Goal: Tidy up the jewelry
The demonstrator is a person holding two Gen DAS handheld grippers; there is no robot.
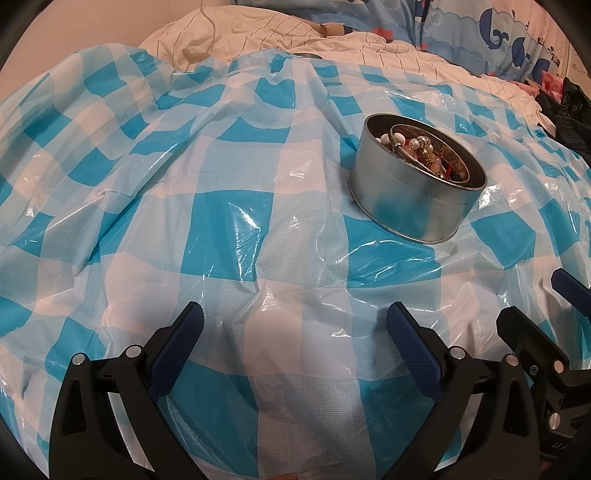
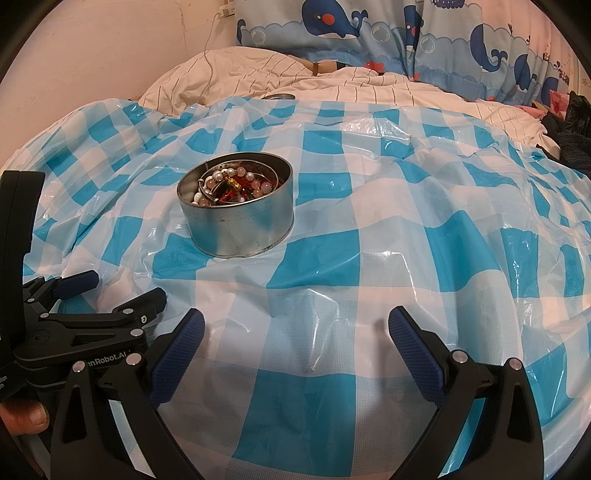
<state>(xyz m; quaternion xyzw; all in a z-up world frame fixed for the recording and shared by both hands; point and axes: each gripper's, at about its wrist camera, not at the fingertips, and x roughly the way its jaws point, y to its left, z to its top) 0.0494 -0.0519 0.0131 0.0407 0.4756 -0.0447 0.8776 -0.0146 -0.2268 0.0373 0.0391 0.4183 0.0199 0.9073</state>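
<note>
A round metal tin [image 2: 236, 206] sits on the bed, on a blue and white checked plastic sheet [image 2: 369, 258]. Inside the tin lies the jewelry [image 2: 232, 186]: strings of pale beads, some red bits, a gold piece and a thin metal ring, all piled up together. The tin keeps the small things in one place so they do not roll off into the soft covers. The sheet is most likely spread out to give a smooth, clean spot to work on, and to make little beads easy to see.

The tin stands upright with no lid on it, so the tongs can reach in from the top.

The left tongs [image 1: 295, 328] are spread wide with nothing between them. They hover low over the sheet, with the tin ahead and to the right. The right tongs [image 2: 295, 328] are also spread wide and hold nothing. The tin is ahead of them and to the left. So the tin lies between the two, a good spot for both to reach.

Nothing lies out on the sheet. I think the sorting is either all done or not yet begun.

Behind the sheet are a striped cover [image 2: 258, 74] and a whale pillow [image 2: 332, 26].
</note>
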